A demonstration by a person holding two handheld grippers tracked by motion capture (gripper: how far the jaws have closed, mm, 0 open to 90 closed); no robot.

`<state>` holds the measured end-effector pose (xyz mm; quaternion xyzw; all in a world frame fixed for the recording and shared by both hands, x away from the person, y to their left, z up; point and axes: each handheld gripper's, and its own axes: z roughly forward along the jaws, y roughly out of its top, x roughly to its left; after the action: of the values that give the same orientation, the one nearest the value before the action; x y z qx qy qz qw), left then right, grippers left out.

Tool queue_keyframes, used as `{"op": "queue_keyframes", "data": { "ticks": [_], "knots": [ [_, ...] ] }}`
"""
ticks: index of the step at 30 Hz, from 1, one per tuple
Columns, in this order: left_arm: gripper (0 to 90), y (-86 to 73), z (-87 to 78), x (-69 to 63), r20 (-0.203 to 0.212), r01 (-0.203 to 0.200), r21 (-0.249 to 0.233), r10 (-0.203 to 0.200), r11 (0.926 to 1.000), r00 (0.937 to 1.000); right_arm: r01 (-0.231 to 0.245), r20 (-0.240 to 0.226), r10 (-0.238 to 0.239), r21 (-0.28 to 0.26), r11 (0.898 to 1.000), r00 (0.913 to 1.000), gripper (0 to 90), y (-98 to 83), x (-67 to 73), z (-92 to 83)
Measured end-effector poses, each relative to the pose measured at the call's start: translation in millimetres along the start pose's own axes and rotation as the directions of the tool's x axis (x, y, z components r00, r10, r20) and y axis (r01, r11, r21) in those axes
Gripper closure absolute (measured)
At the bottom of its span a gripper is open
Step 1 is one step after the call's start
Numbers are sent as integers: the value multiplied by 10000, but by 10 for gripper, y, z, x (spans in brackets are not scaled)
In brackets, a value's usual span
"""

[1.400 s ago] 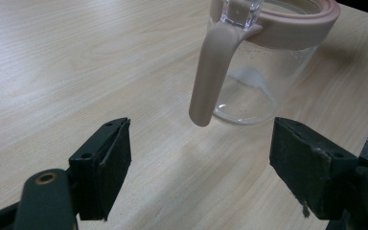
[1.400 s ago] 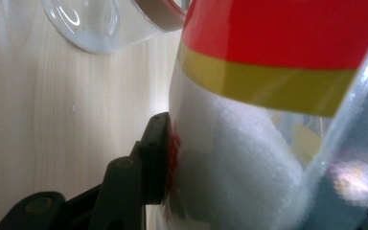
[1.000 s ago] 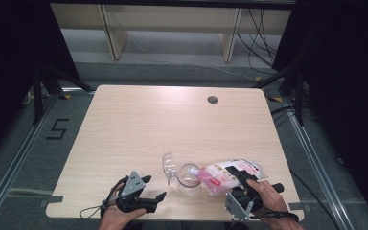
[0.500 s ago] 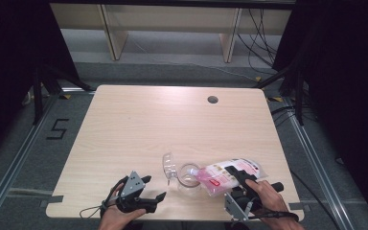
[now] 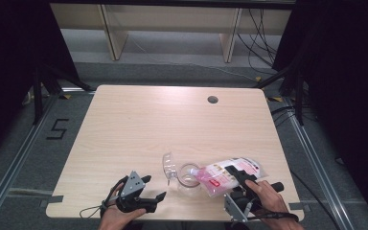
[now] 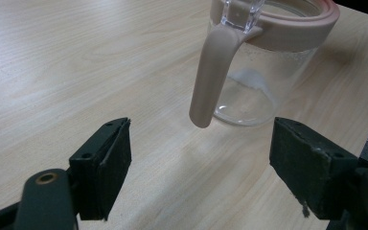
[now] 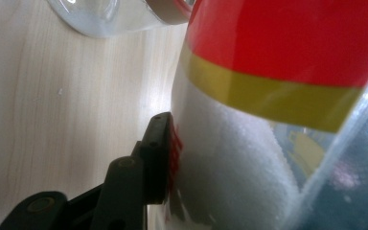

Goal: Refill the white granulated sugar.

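A clear jar [image 5: 188, 175] with a pink rim and pink handle [image 6: 214, 72] stands near the table's front edge, its clear lid [image 5: 168, 166] flipped open to the left. A see-through bag of white granules [image 5: 230, 172] with a pink and red label is tilted, its left end at the jar's mouth. My right gripper [image 5: 241, 181] is shut on this bag; one pad [image 7: 160, 155] presses its side, and the bag [image 7: 249, 158] hides the other jaw. My left gripper [image 5: 154, 188] rests left of the jar, open, jaws wide apart [image 6: 196, 163] facing the handle with nothing between them.
The light wooden table [image 5: 172, 124] has a round cable hole [image 5: 212, 99] at the back right. Both hands come in over the front edge. Metal rails and dark floor flank the table, and shelving legs stand behind it.
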<state>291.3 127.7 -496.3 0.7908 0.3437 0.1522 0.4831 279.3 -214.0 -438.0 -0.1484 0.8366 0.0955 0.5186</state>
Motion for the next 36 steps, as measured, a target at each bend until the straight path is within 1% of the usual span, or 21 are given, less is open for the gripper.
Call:
{"op": "queue_keyframes", "data": {
  "ticks": [1,2,3,5,6,7,8,9,12,14,15,16,18,19,20,27,28,30,33,34,36],
  "knots": [
    [220,0,4,0,25,43,-59,-43,10000,10000,-157,-21,157,-31,9999,9999,590,4,13,6],
    [221,1,3,2,23,24,-53,-24,10000,10000,6,-17,-6,-58,10000,10000,590,2,4,6],
    [221,1,1,2,16,19,-23,-19,10000,10000,-487,-103,489,168,9987,9988,590,-2,43,-6],
    [221,2,-2,0,-42,13,28,-13,10000,10000,-344,-204,349,219,9992,9992,590,-5,42,-4],
    [221,0,2,4,23,-27,-6,27,10000,10000,381,-72,-382,-101,9992,9992,590,3,-5,16],
    [220,0,2,3,21,-21,-1,21,10000,10000,358,-75,-358,-86,9993,9993,591,1,-10,12],
    [221,0,2,2,27,-19,-12,19,10000,10000,-127,-113,128,149,9998,9999,591,-3,21,-5],
    [221,0,2,2,27,-19,-12,19,10000,10000,412,-11,-412,47,9991,9992,590,6,-17,-3],
    [220,0,-1,1,-11,-64,39,64,10000,10000,609,96,-610,65,9981,9981,591,13,-35,-18],
    [221,1,-1,0,-16,-46,32,46,10000,10000,654,28,-654,97,9978,9979,591,16,-35,-15],
    [221,2,-1,1,-11,-53,39,53,10000,10000,262,-84,-259,303,9992,9996,591,12,-2,-21],
    [221,0,3,4,35,-50,13,50,10000,10000,774,8,-774,42,9970,9970,591,19,-32,-5],
    [220,-5,10,-9,46,149,-44,-149,9999,9999,833,102,-834,133,9964,9965,592,22,-44,-18],
    [221,-5,10,-9,46,149,-44,-149,9999,9999,833,102,-834,133,9964,9965,592,22,-44,-18],
    [221,0,0,2,-4,-67,33,67,10000,10000,756,80,-758,201,9969,9971,592,20,-40,-21],
    [221,-5,8,-4,36,117,10,-117,9999,9999,843,106,-845,210,9962,9964,593,14,-52,-25],
    [220,3,6,14,48,-189,46,189,9998,9998,379,54,-382,483,9981,9993,594,10,-12,-45],
    [221,-2,7,9,38,-122,49,122,9999,9999,389,32,-391,481,9981,9992,594,7,-18,-48],
    [221,2,6,13,47,-153,41,152,9999,9999,477,98,-482,483,9977,9988,594,8,-20,-48],
    [221,2,6,10,42,-108,40,108,9999,9999,933,151,-940,399,9948,9955,594,17,-45,-38],
    [221,-1,7,2,20,43,45,-43,10000,10000,1042,212,-1050,369,9939,9942,594,19,-53,-35]
  ]
}}
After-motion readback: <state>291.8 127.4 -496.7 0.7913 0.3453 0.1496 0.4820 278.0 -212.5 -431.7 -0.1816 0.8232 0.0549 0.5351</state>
